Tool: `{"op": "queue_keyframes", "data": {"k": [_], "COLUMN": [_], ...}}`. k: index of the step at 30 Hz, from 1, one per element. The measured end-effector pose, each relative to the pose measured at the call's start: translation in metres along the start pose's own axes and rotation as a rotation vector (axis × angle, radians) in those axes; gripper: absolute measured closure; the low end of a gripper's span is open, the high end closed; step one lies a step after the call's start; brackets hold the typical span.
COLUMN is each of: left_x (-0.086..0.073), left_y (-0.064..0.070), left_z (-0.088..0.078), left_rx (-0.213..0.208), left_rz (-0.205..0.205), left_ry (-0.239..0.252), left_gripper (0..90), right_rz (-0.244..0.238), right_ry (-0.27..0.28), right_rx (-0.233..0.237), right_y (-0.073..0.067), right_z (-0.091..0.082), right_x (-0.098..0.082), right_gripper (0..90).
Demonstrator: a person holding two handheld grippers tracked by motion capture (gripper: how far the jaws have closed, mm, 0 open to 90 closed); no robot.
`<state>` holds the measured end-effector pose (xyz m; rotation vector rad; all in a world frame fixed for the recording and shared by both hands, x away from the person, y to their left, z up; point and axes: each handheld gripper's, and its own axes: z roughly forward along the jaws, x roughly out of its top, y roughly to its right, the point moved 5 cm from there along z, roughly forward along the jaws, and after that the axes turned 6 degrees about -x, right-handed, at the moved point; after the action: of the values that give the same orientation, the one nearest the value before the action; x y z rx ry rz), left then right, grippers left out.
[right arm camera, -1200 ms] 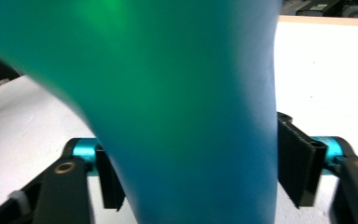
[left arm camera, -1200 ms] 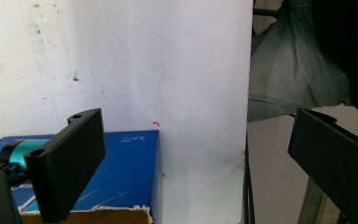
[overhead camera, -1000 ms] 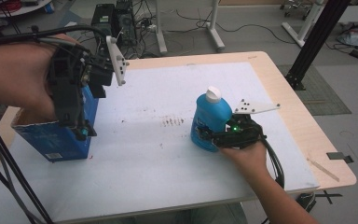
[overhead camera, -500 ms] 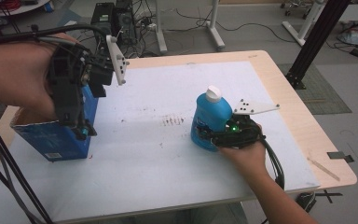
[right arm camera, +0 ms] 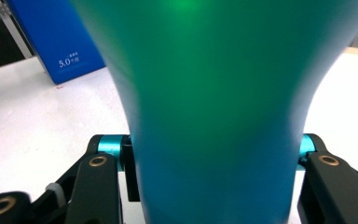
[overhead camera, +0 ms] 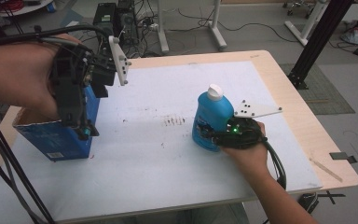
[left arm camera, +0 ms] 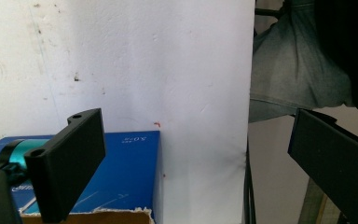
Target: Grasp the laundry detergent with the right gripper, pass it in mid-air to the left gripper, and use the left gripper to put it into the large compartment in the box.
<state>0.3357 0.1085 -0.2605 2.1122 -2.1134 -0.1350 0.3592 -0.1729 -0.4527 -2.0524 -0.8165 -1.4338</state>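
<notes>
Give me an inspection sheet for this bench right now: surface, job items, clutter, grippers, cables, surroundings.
Surface: white sheet on a wooden table, scuffed with dark marks near the middle.
Job's things: blue bottle upright, white cap on; blue box open-topped at the table's left edge.
Clutter: wooden stick on the right edge.
Grippers: right gripper has just closed on the bottle; left gripper open above the box.
Cables: black ones trail from both grippers.
Surroundings: floor cables, table legs, black post behind.
</notes>
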Motion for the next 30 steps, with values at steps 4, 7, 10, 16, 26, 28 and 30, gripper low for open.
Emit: {"op": "queue_keyframes", "data": {"k": [4,7,10,16,26,28,30], "left_x": [0.0,0.0,0.002,0.004,0.012,0.014,0.016], "left_y": [0.0,0.0,0.001,0.001,0.0,0.0,0.0], "left_z": [0.0,0.0,-0.001,-0.003,-0.004,-0.004,-0.004], "left_rx": [0.004,0.002,0.004,0.006,0.01,0.01,0.007], "left_rz": [-0.002,0.001,0.003,0.003,0.014,0.018,0.015], "left_ry": [-0.002,-0.002,0.001,-0.003,-0.005,-0.005,-0.01], "left_gripper": [4.1,4.1,4.1,4.1,4.1,4.1,4.1], "right_rz": [-0.023,-0.037,-0.041,-0.045,-0.114,-0.131,-0.146], "right_ry": [-0.005,-0.008,-0.002,0.007,0.014,0.016,0.016], "right_rx": [0.004,0.013,0.018,0.022,0.105,0.128,0.154], "right_y": [-0.004,-0.007,-0.008,-0.007,-0.02,-0.025,-0.029], "right_z": [0.001,0.002,0.001,-0.004,-0.009,-0.008,-0.007], "right_x": [0.001,0.003,0.005,0.011,0.037,0.043,0.047], "right_gripper": [45.9,46.0,46.0,46.0,45.9,45.9,45.9]}}
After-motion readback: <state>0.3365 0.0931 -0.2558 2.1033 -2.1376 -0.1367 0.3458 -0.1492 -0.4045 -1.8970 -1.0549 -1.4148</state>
